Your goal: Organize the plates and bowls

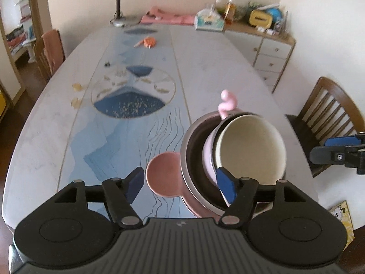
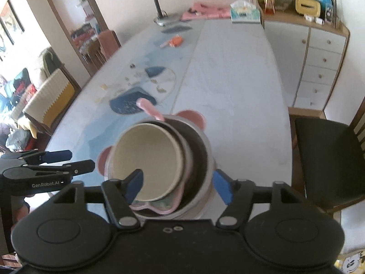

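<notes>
A stack of dishes stands at the table's near right: a cream bowl (image 1: pixel 251 150) (image 2: pixel 146 159) tilted inside a pale pink dish (image 1: pixel 208 157) with a curled pink handle (image 1: pixel 228 102), inside a dark grey-rimmed bowl (image 1: pixel 194 155) (image 2: pixel 198 157), on a pink eared plate (image 1: pixel 159 173) (image 2: pixel 192 117). My left gripper (image 1: pixel 180 187) is open, its right pad by the stack's near rim. My right gripper (image 2: pixel 178 186) is open above the stack's near side. Each gripper shows in the other's view (image 1: pixel 337 154) (image 2: pixel 57 162).
The long table (image 1: pixel 68 137) has a blue patterned runner. An orange item (image 1: pixel 148 42), a desk lamp (image 1: pixel 123 4), a pink cloth and a tissue box (image 1: pixel 208 21) lie at the far end. Wooden chairs (image 1: pixel 328 118) (image 2: pixel 324 157) and a drawer cabinet (image 2: pixel 319 57) stand at the right.
</notes>
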Demonstrator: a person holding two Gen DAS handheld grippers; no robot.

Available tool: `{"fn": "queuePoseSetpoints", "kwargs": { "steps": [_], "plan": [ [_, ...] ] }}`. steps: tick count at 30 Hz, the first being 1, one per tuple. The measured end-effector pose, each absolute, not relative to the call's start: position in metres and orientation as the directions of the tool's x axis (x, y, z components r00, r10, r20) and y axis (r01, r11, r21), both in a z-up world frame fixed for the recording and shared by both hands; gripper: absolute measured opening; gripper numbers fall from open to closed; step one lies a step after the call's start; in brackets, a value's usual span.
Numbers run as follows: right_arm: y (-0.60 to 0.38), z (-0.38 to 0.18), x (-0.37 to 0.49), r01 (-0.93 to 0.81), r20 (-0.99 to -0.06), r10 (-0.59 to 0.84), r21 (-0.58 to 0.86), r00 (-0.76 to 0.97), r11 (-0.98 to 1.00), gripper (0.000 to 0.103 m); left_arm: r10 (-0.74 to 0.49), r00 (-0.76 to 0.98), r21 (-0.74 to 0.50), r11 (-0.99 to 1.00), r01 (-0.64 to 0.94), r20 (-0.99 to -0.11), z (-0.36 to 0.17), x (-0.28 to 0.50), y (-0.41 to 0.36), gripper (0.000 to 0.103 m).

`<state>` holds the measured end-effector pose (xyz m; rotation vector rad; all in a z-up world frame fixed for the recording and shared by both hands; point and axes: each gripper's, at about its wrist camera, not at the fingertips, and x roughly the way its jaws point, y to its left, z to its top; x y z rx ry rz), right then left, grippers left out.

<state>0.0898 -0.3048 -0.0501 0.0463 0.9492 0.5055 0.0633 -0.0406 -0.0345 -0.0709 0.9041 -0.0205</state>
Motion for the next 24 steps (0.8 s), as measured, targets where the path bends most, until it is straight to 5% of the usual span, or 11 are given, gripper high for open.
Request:
{"fn": "queuePoseSetpoints", "kwargs": {
  "steps": [14, 18, 24],
  "plan": [
    [-0.273, -0.022, 0.003, -0.451, -0.596, 0.476, 0.205, 0.647, 0.869, 0.102, -0.155, 0.710, -0.141, 0.987, 0.079, -0.687, -0.005, -0.006, -0.022, 0.083],
    [-0.269, -0.020, -0.016, -0.439, -0.559, 0.473, 0.206, 0.681, 0.875, 0.103, -0.181, 0.738, -0.160, 0.982, 0.101, -0.650, 0.000, -0.025, -0.019, 0.103],
    [-0.268, -0.020, -0.039, -0.397, -0.526, 0.457, 0.230, 0.718, 0.888, 0.103, -0.208, 0.750, -0.170, 0.977, 0.130, -0.627, 0.004, -0.045, -0.017, 0.103]
  ]
}}
